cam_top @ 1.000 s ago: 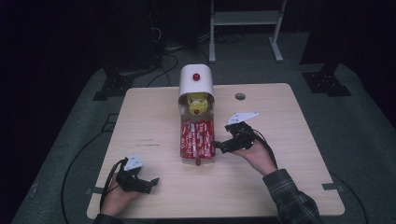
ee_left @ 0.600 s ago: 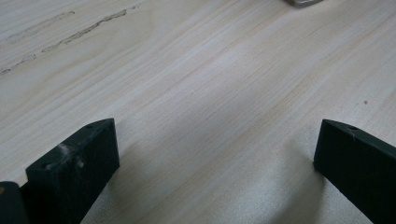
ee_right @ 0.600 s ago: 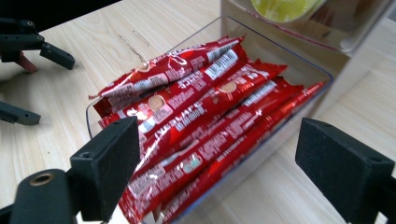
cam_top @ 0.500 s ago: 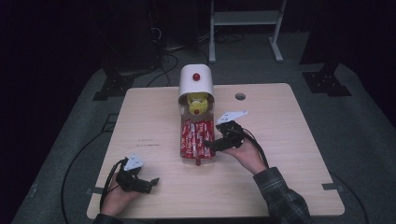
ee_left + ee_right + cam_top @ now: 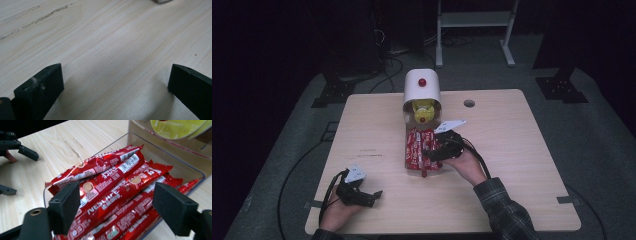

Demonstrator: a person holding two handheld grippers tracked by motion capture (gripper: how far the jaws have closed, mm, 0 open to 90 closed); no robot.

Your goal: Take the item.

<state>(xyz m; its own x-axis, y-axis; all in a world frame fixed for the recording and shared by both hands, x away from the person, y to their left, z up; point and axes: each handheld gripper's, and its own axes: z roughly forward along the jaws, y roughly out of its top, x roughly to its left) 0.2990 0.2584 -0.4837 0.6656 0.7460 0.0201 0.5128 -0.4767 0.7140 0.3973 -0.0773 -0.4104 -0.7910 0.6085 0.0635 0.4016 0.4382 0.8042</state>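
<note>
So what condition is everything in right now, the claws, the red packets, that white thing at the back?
Right claw: open, jaws just been closing, poised over the red sachets, not pressing on them.
Left claw: open, nothing between its jaws, low over the bare table.
Red sachets: sealed, piled lying down in the clear tray.
Clear tray: open-topped, full of sachets.
White dispenser: standing at the tray's far end, a yellow pod in its opening.
</note>
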